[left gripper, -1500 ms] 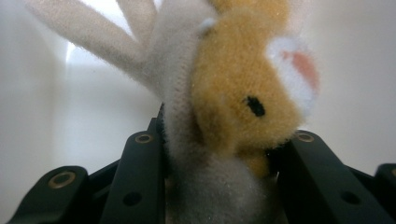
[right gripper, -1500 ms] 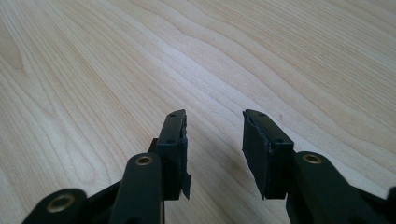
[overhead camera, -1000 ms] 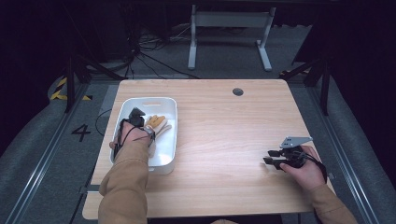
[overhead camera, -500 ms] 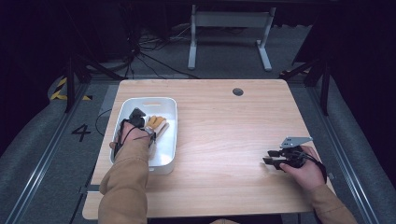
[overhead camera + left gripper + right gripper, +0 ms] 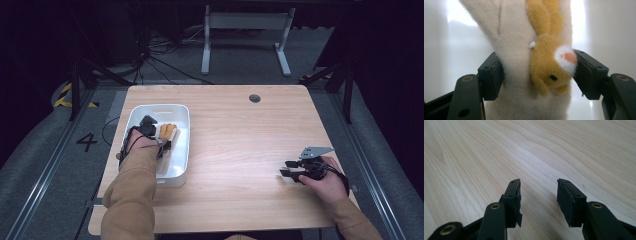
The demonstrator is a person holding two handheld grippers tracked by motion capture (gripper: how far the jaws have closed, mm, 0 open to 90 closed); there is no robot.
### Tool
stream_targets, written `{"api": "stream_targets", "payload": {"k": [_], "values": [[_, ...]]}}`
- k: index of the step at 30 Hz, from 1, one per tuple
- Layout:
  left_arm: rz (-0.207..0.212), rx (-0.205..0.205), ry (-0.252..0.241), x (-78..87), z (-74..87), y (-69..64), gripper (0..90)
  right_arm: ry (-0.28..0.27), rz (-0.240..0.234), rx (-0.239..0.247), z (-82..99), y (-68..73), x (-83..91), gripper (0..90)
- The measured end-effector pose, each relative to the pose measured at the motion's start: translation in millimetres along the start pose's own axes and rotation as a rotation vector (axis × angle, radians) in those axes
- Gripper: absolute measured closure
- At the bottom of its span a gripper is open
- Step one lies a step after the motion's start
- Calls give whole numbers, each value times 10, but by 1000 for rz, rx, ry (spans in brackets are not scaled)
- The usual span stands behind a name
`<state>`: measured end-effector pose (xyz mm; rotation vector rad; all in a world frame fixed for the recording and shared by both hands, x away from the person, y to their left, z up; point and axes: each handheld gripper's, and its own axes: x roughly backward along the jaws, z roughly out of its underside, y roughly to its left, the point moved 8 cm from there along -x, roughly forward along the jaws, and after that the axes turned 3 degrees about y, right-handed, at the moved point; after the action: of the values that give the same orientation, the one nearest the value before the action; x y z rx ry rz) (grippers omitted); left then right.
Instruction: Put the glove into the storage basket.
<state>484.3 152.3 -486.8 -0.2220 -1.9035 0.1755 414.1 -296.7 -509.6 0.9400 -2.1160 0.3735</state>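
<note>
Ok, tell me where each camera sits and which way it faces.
High view: above the person's side, facing forward and down on the table; forearms, left gripper and right gripper show.
Left gripper view: rides the left gripper, looking into the white tray at the plush toy; its jaws have just been opening around it.
Right gripper view: rides the right gripper, facing bare tabletop.
High and left gripper views share toy and tray.

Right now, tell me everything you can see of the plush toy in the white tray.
The plush toy is soft cream fabric with a fuzzy orange animal on it: black eye, white muzzle, pink nose. It lies in the white tray at the table's left, between the left gripper's jaws, which have just been opening but touch its sides.
</note>
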Motion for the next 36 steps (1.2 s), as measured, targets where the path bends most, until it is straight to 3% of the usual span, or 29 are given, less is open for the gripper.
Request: {"api": "stream_targets", "payload": {"k": [10,15,21,25,27,30,31,33,36], "values": [[-33,-31,5,125,3,1,324,-11,-19,-5,-15,13,1,543],[-66,-56,-28,270,-39,14,328,-13,-18,2,-41,14,-10,539],[-21,-77,-100,523,-96,-78,345,-9,-21,4,-60,12,-37,539],[13,-117,-150,679,-98,-166,354,-8,-22,13,-68,17,-59,536],[25,-138,-180,758,-89,-225,361,-3,-19,9,-56,11,-58,534],[70,-206,-229,895,-44,-373,366,-7,-16,5,-50,3,-52,531],[70,-206,-229,895,-44,-373,369,-7,-16,5,-50,3,-52,531],[111,-256,-259,994,4,-485,377,-6,-16,0,-34,-10,-49,527],[142,-282,-290,1056,31,-565,381,-4,-14,-2,-24,-19,-49,526]]}}
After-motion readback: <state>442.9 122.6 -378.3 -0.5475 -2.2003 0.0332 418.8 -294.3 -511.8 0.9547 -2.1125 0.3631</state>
